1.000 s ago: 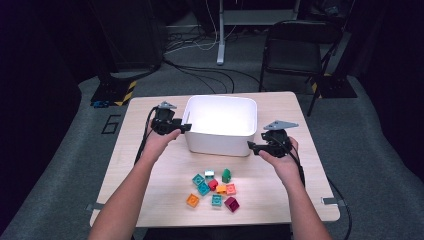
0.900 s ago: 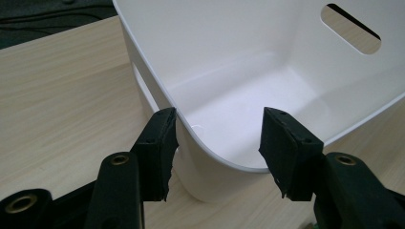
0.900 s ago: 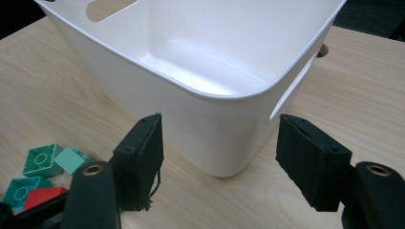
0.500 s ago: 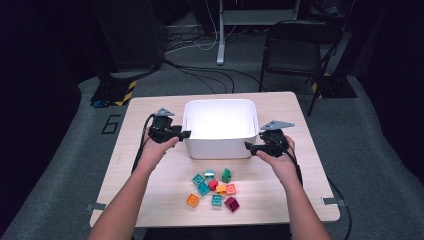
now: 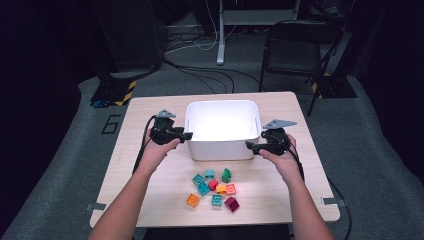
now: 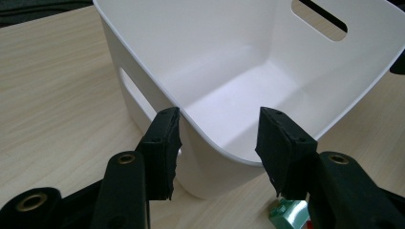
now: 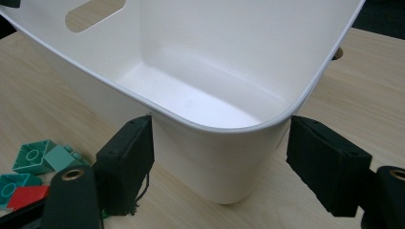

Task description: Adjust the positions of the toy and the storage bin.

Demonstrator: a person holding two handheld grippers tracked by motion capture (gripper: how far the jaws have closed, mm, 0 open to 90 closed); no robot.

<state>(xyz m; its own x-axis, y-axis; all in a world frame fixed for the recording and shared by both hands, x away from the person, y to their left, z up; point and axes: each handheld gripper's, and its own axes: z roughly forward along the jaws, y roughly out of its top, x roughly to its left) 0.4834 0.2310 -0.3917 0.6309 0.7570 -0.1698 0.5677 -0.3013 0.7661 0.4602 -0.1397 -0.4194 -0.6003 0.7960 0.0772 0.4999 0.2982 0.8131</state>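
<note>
white plastic bin (image 5: 223, 129), rectangular with rounded corners and a slot handle in each end wall, standing empty at mid-bench on the pale wooden bench (image 5: 150, 195), far of a loose cluster of small coloured toy bricks (image 5: 214, 187).

left gripper (image 5: 187, 135) at the bin's left near corner, right gripper (image 5: 248, 145) at its right near corner. jaws of both spread wide, pinching nothing. in the left gripper view (image 6: 217, 138) one jaw outside the wall, the other over the interior, straddling the rim but not closed on it. in the right gripper view (image 7: 219, 157) both jaws flanking the rounded corner from outside; contact with the wall not determinable.

handling judgement: thin-walled moulded plastic, empty, so likely light. smooth glossy surface, probably slippery under the pads. walls likely to flex somewhat if squeezed hard; rim stiffer than mid-wall. not fragile.

recommended hold: rim pinched on straight wall sections at opposite sides, one jaw inside and one outside, rather than across the rounded corners where pads may slide off. slot handles a possible alternative. even two-sided lift advised to avoid tilt.

risk: bricks just near of the bin, liable to be nudged if dragged toward the person.
</note>
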